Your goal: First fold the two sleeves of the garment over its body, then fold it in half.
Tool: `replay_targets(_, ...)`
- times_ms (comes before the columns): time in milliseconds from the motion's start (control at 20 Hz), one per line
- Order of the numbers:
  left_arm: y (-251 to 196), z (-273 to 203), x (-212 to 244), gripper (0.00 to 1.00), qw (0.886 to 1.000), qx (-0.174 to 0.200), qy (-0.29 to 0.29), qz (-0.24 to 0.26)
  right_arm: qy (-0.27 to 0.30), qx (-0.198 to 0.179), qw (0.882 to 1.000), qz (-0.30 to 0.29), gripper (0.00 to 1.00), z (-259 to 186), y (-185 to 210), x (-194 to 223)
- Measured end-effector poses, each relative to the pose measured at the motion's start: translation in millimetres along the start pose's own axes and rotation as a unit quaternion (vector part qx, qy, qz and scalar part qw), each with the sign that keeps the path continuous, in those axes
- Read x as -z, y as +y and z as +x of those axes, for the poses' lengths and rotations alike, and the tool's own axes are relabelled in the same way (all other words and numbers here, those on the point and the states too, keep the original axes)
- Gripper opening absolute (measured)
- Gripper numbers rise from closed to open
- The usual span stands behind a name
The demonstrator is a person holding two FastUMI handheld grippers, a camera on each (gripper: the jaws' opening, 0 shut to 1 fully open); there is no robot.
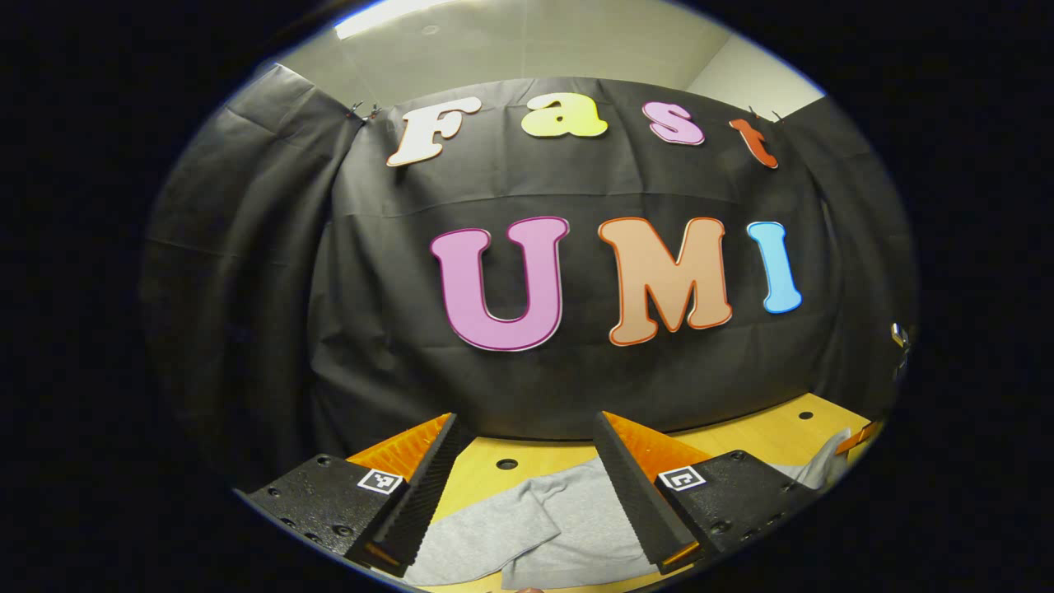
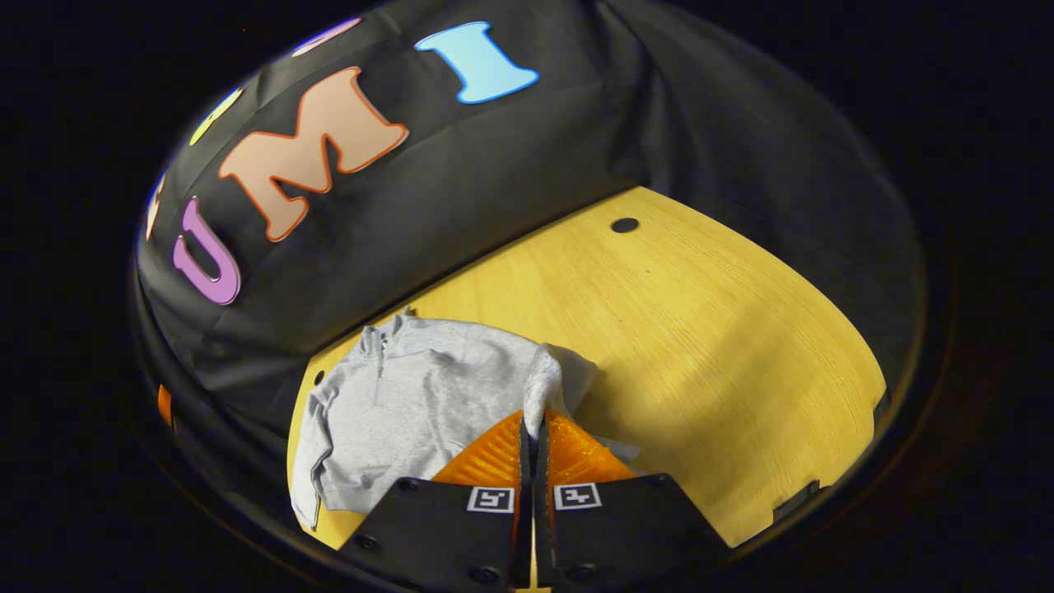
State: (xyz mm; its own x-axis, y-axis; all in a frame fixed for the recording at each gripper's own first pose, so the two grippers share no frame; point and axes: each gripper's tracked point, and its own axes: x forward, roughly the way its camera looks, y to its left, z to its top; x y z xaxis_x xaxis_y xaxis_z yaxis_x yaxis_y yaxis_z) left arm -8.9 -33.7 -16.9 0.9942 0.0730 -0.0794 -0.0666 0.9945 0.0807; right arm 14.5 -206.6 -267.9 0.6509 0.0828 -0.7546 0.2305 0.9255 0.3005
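A light grey long-sleeved garment (image 2: 412, 403) with a short zip collar lies on the yellow wooden table (image 2: 700, 329). In the right gripper view its collar points toward the black wall and one sleeve lies folded along its left side. My right gripper (image 2: 531, 424) is shut on the garment's right sleeve (image 2: 547, 383), lifting the cloth into a ridge above the table. My left gripper (image 1: 527, 461) hangs open above the garment (image 1: 535, 527) with grey cloth below the gap between its fingers.
The black cloth wall rises just behind the table's far edge (image 2: 510, 239). Small round holes (image 2: 624, 225) mark the tabletop. Bare wood stretches to the right of the garment in the right gripper view.
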Motion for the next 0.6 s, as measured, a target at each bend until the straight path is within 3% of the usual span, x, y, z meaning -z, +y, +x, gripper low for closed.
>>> replay_targets(600, 102.1, -16.9, 16.6, 0.96, 0.995, -0.096, 0.017, -0.004, 0.002, -0.109, 0.992, -0.057, 0.04, 36.4, 172.8, -24.8)
